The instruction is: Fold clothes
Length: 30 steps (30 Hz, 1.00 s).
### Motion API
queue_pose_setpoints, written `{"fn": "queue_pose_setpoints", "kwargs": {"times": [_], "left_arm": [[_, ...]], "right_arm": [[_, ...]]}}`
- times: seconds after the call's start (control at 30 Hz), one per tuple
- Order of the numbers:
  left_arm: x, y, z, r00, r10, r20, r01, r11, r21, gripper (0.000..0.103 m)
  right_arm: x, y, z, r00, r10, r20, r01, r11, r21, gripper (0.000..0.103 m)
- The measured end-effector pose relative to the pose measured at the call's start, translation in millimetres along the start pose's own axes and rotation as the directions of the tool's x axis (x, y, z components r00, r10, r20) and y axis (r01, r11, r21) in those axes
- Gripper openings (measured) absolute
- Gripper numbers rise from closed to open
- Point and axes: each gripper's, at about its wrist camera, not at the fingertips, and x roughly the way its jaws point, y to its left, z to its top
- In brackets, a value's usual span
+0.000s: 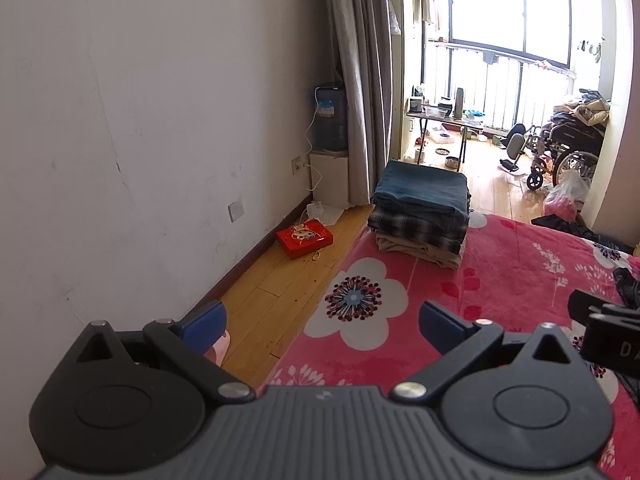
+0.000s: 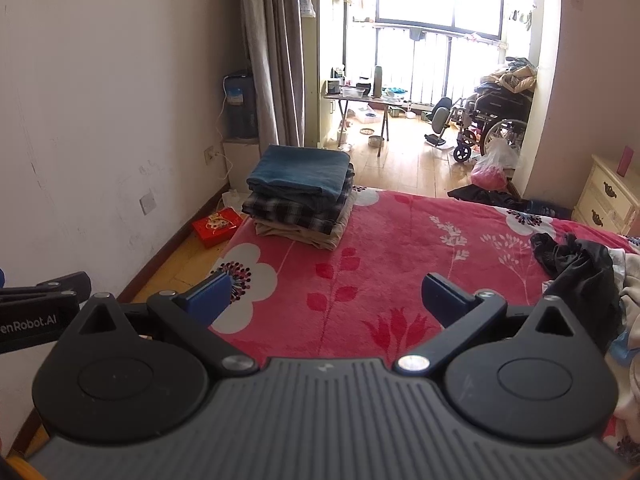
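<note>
Left gripper: jaws apart, empty, over bed's left edge | right gripper: jaws apart, empty, above bare pink floral blanket | one folded stack, three garments, far-left corner | unfolded dark clothes heaped at right edge.

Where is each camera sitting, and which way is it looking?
Left wrist view: sits on the left gripper, open over the bed's left edge, facing the window; the right gripper pokes in at the side.
Right wrist view: sits on the right gripper, open over the bed, facing the same way; loose dark clothes lie right.
Both show the folded pile, red box and wheelchair.
</note>
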Motion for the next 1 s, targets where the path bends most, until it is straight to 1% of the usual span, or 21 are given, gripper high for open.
{"fn": "queue_pose_setpoints", "kwargs": {"times": [0.17, 0.57, 1.0], "left_arm": [[-1.1, 1.2, -0.2, 1.0, 0.008, 0.013, -0.008, 1.0, 0.009, 0.103], [-3.7, -5.0, -2.4, 1.0, -0.004, 0.018, 0.003, 0.999, 0.036, 0.103], [-4.5, -7.2, -3.7, 1.0, -0.008, 0.022, 0.007, 0.999, 0.044, 0.103]], "right_arm": [[1.7, 5.8, -2.3, 1.0, -0.001, -0.007, 0.001, 1.0, -0.014, 0.102], [2.1, 8.5, -6.2, 1.0, -0.006, -0.016, 0.005, 0.999, -0.034, 0.102], [5.1, 7.4, -8.9, 0.999, -0.005, -0.038, 0.004, 1.0, -0.025, 0.102]]}}
